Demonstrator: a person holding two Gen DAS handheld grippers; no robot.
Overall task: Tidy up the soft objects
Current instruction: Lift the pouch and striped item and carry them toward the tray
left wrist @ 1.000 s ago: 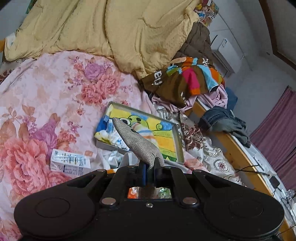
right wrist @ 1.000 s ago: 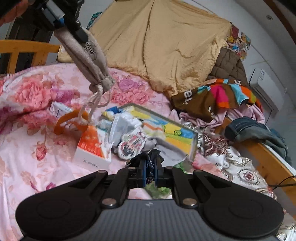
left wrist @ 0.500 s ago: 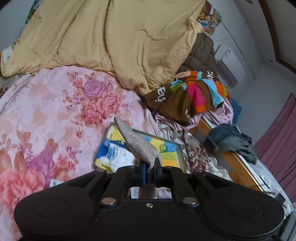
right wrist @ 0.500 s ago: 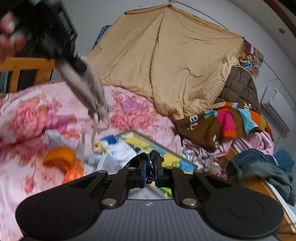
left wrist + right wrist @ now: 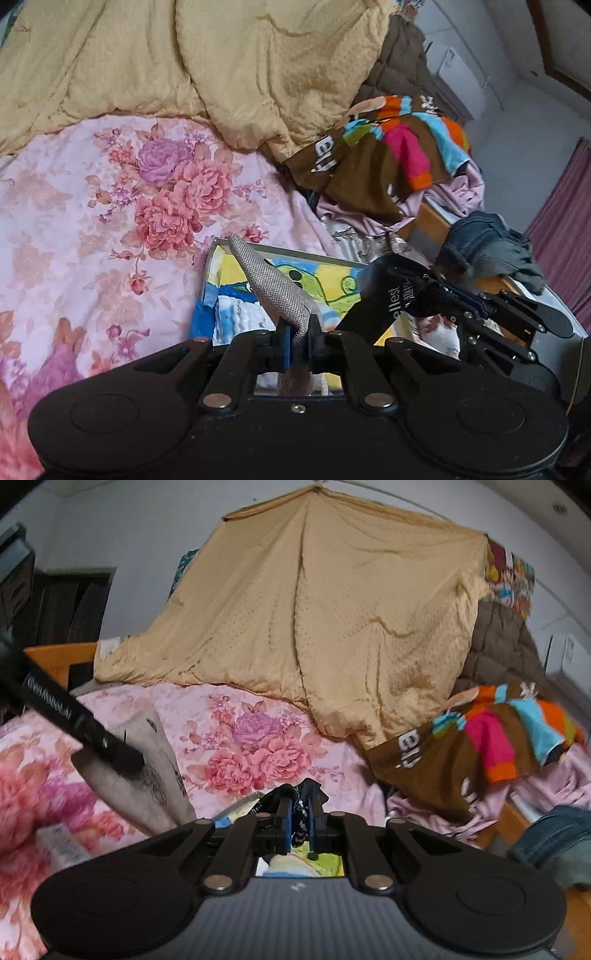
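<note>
On the floral bed (image 5: pixel 110 206), both grippers clamp cloth — left gripper (image 5: pixel 299 334) a grey pouch (image 5: pixel 280 288), right gripper (image 5: pixel 298 823) a dark rag (image 5: pixel 301 812) — so best lower each over the tray (image 5: pixel 221 266) before letting go.

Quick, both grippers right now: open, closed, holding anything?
Left gripper: closed on the grey woven pouch.
Right gripper: closed on a dark patterned cloth; what it is cannot be told.

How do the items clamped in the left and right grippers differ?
The grey woven pouch in the left gripper is plain pale grey and sticks well out past the fingers; the dark patterned cloth in the right gripper is navy with white marks and bunches just at the fingertips. Both are soft and pinched between shut fingers.
</note>
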